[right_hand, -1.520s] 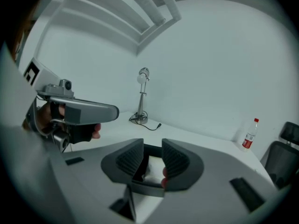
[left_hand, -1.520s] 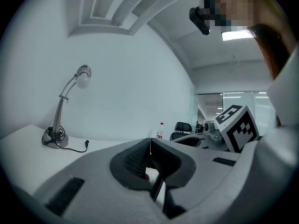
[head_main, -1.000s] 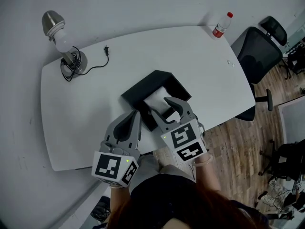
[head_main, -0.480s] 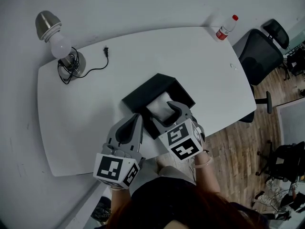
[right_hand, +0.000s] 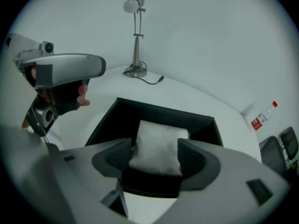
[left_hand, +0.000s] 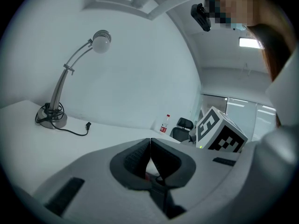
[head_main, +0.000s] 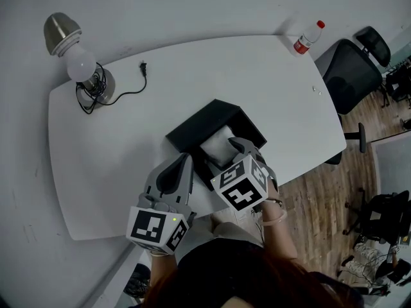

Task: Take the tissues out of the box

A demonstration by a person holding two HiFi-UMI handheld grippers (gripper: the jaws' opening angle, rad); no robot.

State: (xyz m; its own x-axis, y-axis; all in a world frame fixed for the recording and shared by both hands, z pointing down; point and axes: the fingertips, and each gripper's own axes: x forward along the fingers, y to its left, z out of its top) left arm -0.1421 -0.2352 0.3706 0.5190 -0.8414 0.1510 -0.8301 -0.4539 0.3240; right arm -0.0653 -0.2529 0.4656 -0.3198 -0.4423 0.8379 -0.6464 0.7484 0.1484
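An open black box (head_main: pixel 207 117) lies on the white table (head_main: pixel 128 146) close to its front edge, with a white tissue pack (head_main: pixel 218 145) inside. My right gripper (head_main: pixel 235 151) points steeply down into the box. In the right gripper view the tissue pack (right_hand: pixel 159 146) lies between the spread jaws of the right gripper (right_hand: pixel 155 157), inside the box (right_hand: pixel 159 112). These jaws have just been opening and the pads do not squeeze the pack. My left gripper (head_main: pixel 186 160) hovers by the box's near left corner. Its jaws meet, empty, in the left gripper view (left_hand: pixel 149 143).
A desk lamp (head_main: pixel 74 50) with a loose cable and plug (head_main: pixel 142 68) stands at the table's far left. A red-capped bottle (head_main: pixel 307 37) stands at the far right corner. A black office chair (head_main: pixel 350 69) is on the wooden floor to the right.
My right gripper has tipped downward and sunk over the box, and its jaws have spread wider around the tissue pack. The left gripper has barely shifted.
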